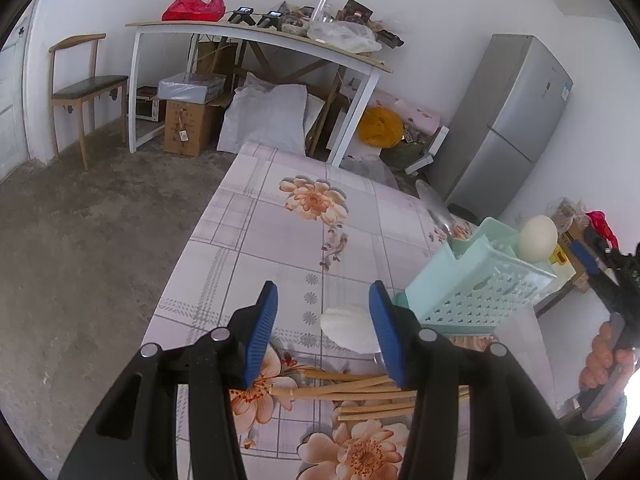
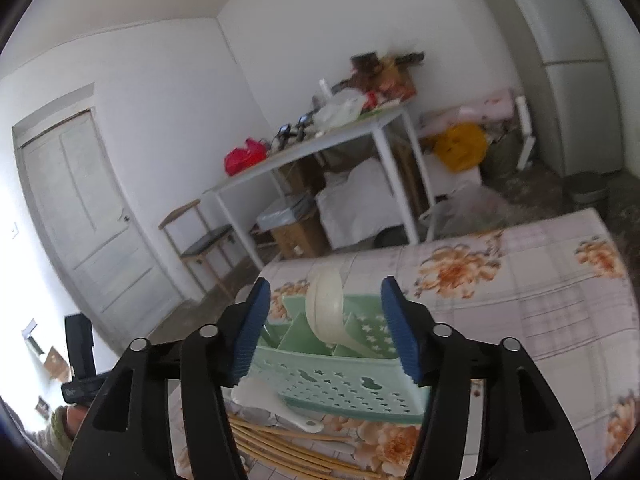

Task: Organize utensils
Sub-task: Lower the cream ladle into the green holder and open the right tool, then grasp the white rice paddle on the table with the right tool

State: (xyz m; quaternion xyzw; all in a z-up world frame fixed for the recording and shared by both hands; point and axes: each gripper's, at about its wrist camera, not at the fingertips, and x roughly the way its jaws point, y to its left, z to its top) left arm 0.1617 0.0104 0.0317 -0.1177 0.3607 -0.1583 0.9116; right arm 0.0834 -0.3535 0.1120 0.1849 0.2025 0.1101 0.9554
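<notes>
Right gripper (image 2: 324, 328) jaws apart, gripping nothing; white spoon (image 2: 326, 312) stands between them, handle down in mint caddy (image 2: 340, 380). Left gripper (image 1: 323, 330) released too, over flowered tablecloth (image 1: 256, 240); second white spoon (image 1: 346, 326) at its 1 o'clock, chopsticks (image 1: 360, 390) at 5, caddy at 3.

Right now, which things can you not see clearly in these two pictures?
- Chopsticks: left wrist view, ends hidden behind the left gripper.
- Basket compartments: right wrist view, contents hidden by a white spoon and dividers.
- Metal utensil: left wrist view, blurred.
</notes>
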